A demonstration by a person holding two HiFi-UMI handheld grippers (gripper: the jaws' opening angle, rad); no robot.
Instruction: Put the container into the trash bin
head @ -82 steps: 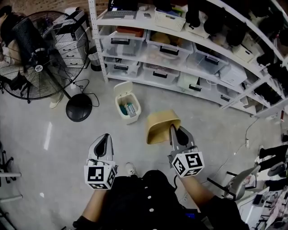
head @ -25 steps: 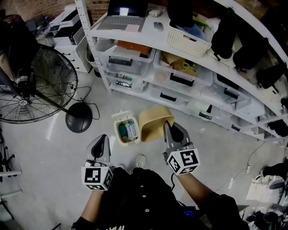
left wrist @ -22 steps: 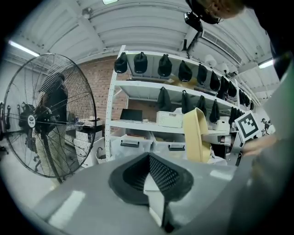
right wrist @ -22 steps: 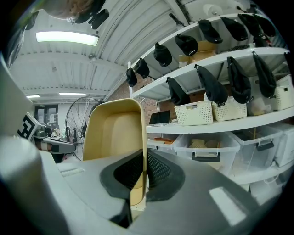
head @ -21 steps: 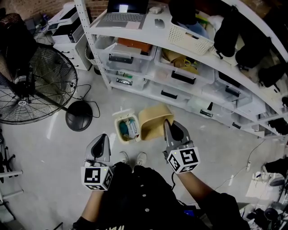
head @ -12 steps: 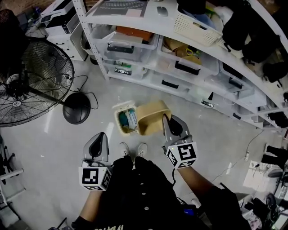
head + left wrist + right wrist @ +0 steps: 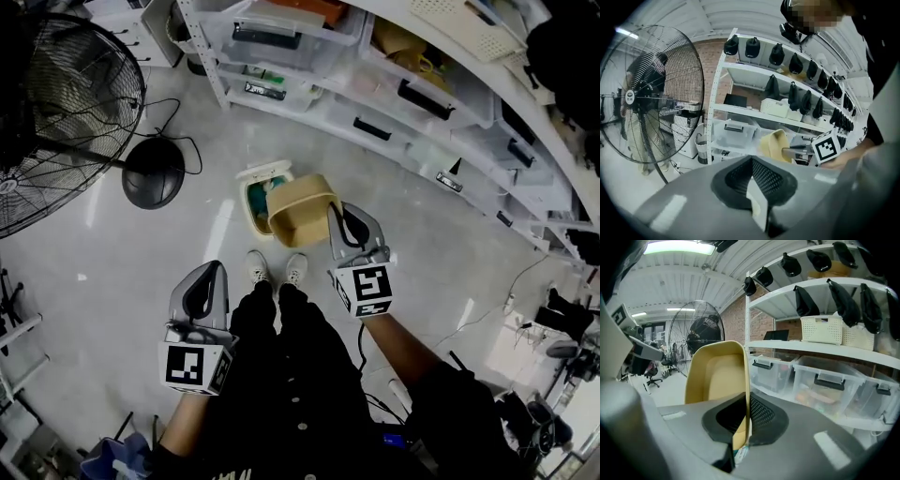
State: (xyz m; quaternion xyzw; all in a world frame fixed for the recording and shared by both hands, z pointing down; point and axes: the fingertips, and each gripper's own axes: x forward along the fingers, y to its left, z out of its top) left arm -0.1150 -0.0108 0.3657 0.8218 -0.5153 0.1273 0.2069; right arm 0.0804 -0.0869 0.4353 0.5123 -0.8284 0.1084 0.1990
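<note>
Gripping tan container point(image 7: 302, 208) by its wall, R gripper point(image 7: 332, 214) has jaws clenched on it; in head view it overlaps the right side of open trash bin point(image 7: 253, 194) on floor. L gripper point(image 7: 212, 274), near left, has jaws pressed together w/ nothing between.

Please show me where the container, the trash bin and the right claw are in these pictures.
container point(image 7: 298, 208), head view, on its tan side.
trash bin point(image 7: 247, 199), head view, on its left rim.
right claw point(image 7: 746, 420), right gripper view, midway between its fingertips.
</note>
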